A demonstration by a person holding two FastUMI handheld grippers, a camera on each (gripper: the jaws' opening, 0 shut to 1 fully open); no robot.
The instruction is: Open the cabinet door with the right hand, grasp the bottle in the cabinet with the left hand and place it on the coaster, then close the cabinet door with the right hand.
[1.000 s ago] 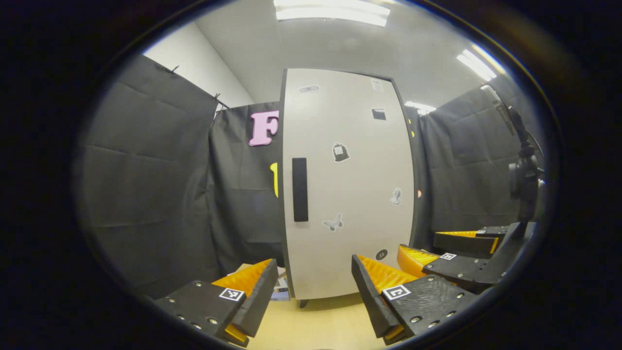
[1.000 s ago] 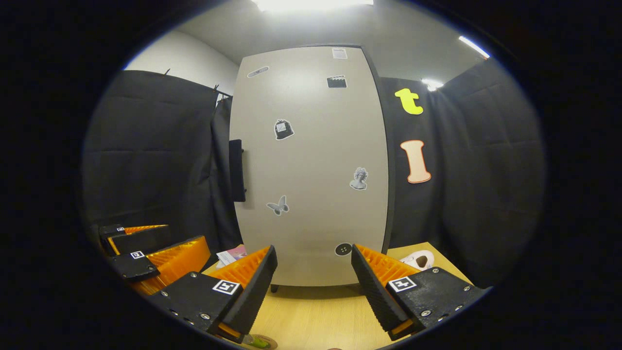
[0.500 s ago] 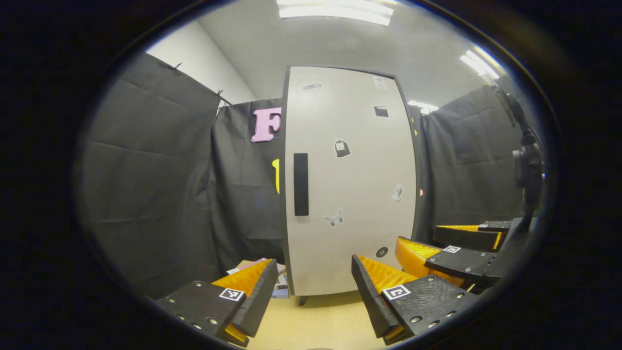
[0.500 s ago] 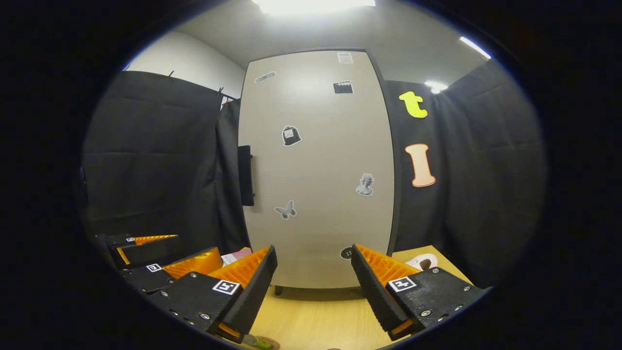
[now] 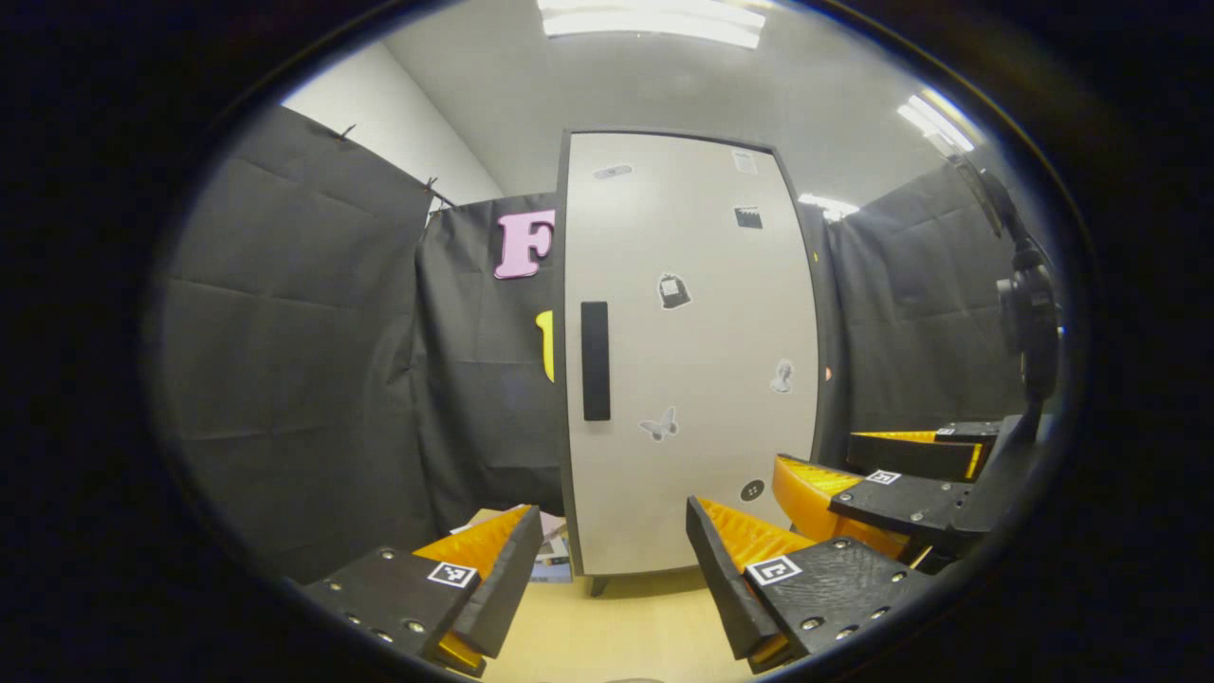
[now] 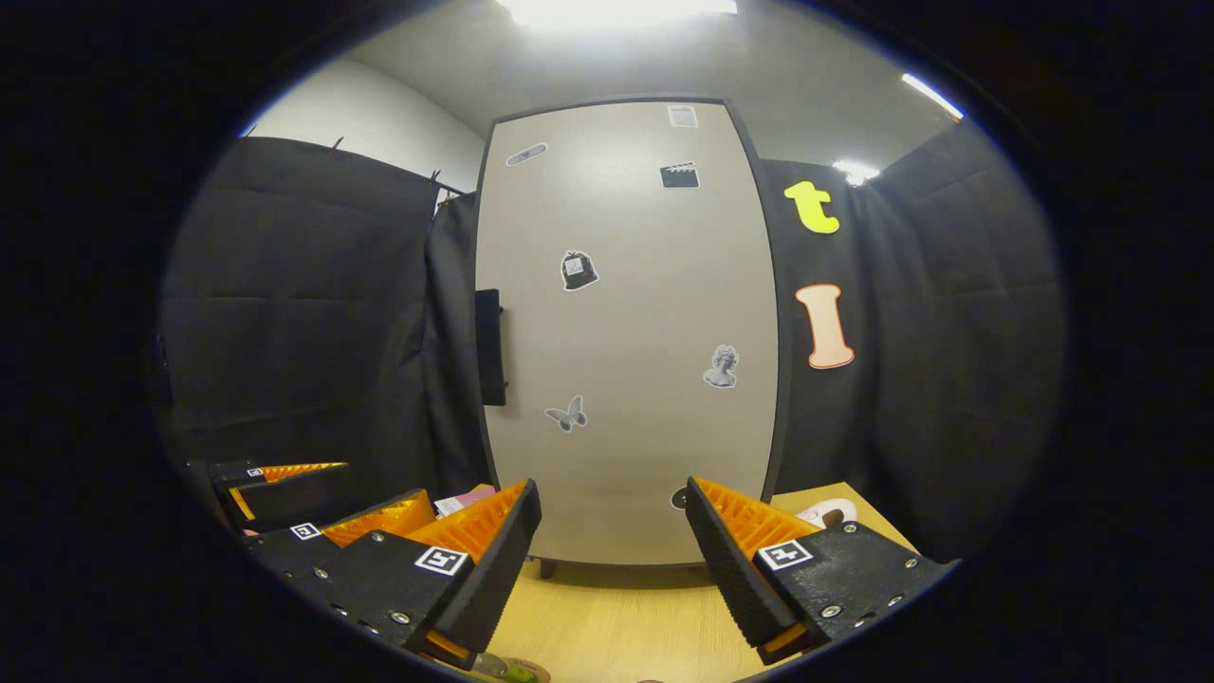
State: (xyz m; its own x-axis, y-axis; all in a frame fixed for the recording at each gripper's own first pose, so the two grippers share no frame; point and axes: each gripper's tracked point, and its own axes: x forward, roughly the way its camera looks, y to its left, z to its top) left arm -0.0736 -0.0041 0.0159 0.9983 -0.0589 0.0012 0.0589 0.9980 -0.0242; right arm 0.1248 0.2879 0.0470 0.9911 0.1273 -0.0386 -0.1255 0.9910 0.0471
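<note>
Cabinet door (image 6: 631, 332) is shut, fills centre frame in both views; black handle (image 5: 595, 360) sits on its left edge, mid-height. Over the last second the door has drifted rightward in both frames (handle from left-centre toward centre in the right gripper view) and looks slightly smaller – reads as both rigs panning or shifting sideways, not closing in yet

Right gripper (image 6: 613, 555) has fingers spread wide, nothing between them, low centre of its view, well short of the handle (image 6: 489, 347). Left gripper (image 5: 615, 569) likewise spread and empty; the right one also shows at lower right of the left gripper view (image 5: 858, 474)

Bottle isn't visible – presumably behind the shut door. A disc at bottom edge of the right gripper view, on the wooden table (image 6: 607, 626), may be the coaster (image 6: 517, 672), too cropped to be sure

Meaning: still pre-step-one. Next job is getting the right fingers up and left onto the handle
</note>
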